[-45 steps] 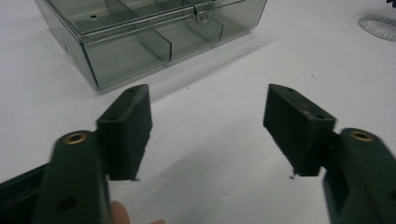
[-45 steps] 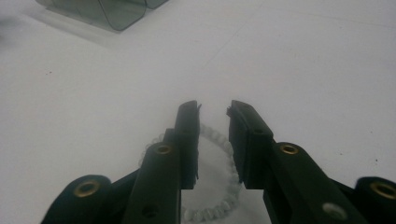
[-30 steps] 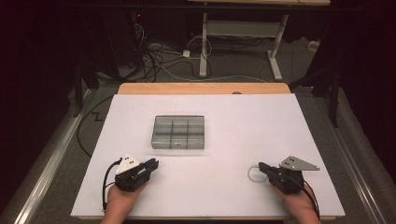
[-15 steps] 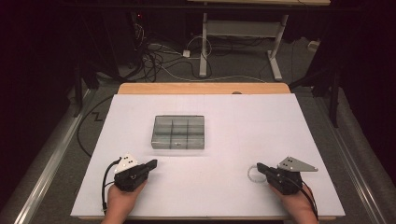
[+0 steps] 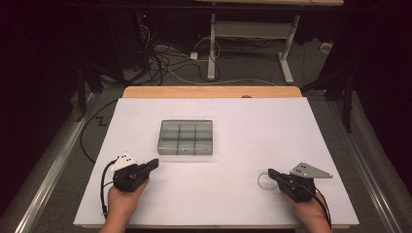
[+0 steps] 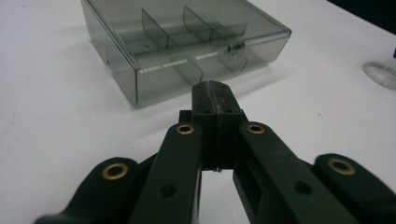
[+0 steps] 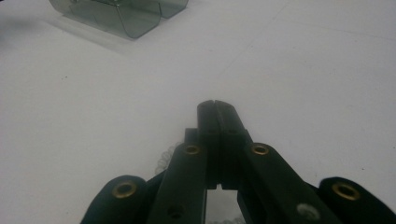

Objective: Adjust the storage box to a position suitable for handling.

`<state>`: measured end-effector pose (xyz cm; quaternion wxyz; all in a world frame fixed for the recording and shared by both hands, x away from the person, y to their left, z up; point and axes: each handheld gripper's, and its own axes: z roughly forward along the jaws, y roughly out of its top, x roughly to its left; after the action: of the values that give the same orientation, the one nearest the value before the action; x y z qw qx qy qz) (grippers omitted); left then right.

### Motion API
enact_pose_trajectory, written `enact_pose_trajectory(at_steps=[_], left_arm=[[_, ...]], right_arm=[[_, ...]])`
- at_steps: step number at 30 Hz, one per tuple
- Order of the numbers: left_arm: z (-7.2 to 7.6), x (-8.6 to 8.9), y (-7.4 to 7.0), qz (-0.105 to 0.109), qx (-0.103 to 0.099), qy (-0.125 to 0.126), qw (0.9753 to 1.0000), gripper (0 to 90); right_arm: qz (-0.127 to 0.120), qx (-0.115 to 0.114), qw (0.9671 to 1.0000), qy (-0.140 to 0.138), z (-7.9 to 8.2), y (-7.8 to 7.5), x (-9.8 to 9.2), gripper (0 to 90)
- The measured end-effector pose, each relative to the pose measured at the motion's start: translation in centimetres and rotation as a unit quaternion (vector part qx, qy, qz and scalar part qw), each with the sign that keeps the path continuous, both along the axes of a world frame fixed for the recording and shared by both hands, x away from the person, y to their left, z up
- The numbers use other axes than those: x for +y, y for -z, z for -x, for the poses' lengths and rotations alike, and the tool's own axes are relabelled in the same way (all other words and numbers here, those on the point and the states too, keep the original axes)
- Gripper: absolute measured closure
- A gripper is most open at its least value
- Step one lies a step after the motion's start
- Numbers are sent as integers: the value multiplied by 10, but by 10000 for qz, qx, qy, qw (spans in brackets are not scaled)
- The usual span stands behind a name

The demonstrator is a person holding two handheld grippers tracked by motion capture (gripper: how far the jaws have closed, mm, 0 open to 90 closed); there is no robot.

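Observation:
A smoky clear compartment box [image 5: 185, 137] with its lid down lies on the white table [image 5: 252, 126], left of centre. My left gripper [image 5: 154, 162] rests near the front left, pointing at the box's near left corner from a short way off, with nothing between its shut jaws. In the left gripper view the box [image 6: 187, 42] lies just beyond that gripper [image 6: 213, 86]. My right gripper [image 5: 270, 172] rests at the front right, also shut and holding nothing. Its tip lies over a small clear ring [image 5: 262, 183]. That ring [image 7: 164, 161] peeks out under the right gripper [image 7: 215, 105].
A strip of bare wood [image 5: 209, 92] runs along the table's far edge. Beyond it are a dark floor, cables [image 5: 165, 58] and a white desk frame [image 5: 252, 34]. The ring [image 6: 382, 74] shows at the far right of the left gripper view. The box corner [image 7: 130, 18] shows top left in the right gripper view.
Almost nothing. The left gripper has shifted slightly to the left and the right gripper's tip has edged a little toward the ring. Both stay shut.

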<state>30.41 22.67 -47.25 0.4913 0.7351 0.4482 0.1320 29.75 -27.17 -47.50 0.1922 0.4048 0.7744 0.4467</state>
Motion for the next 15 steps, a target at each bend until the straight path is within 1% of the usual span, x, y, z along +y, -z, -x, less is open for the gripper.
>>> enact_pose_trajectory(at_steps=[2,3,5,6,7,8,9,10,11,12,13,15], left_arm=[[-6,2,-7,37,-48,-75,10000,878],[-6,2,-7,37,-48,-75,10000,878],[-11,2,-10,38,-114,-90,9999,878],[-17,2,-13,39,-123,-99,9999,878],[-17,2,-13,39,-123,-99,9999,878],[-21,2,-15,8,-126,-97,9999,878],[-27,2,-17,-93,-160,-135,9997,878],[-31,2,-17,-130,-150,-167,9997,879],[-34,3,-18,-158,-163,-202,9995,878],[-34,3,-18,-158,-163,-202,9995,878],[-40,6,-18,-182,-170,-255,9994,878],[-43,7,-18,-199,-181,-270,9993,879]], right_arm=[[-3,0,10000,-16,0,0,0,900],[-3,9,10000,-16,0,0,0,900],[15,0,10000,-23,0,0,0,900],[52,-14,10000,-4,1,1,0,900],[52,-23,10000,14,0,1,-1,900],[34,-21,10000,31,0,1,-1,900],[27,-13,10000,32,0,1,-2,900],[27,-9,10000,29,0,2,-2,900],[30,-11,10000,28,0,2,-2,900],[26,-8,10000,33,0,2,-2,900],[21,-7,10000,34,0,1,-2,900],[28,-18,10000,21,0,1,-2,900]])
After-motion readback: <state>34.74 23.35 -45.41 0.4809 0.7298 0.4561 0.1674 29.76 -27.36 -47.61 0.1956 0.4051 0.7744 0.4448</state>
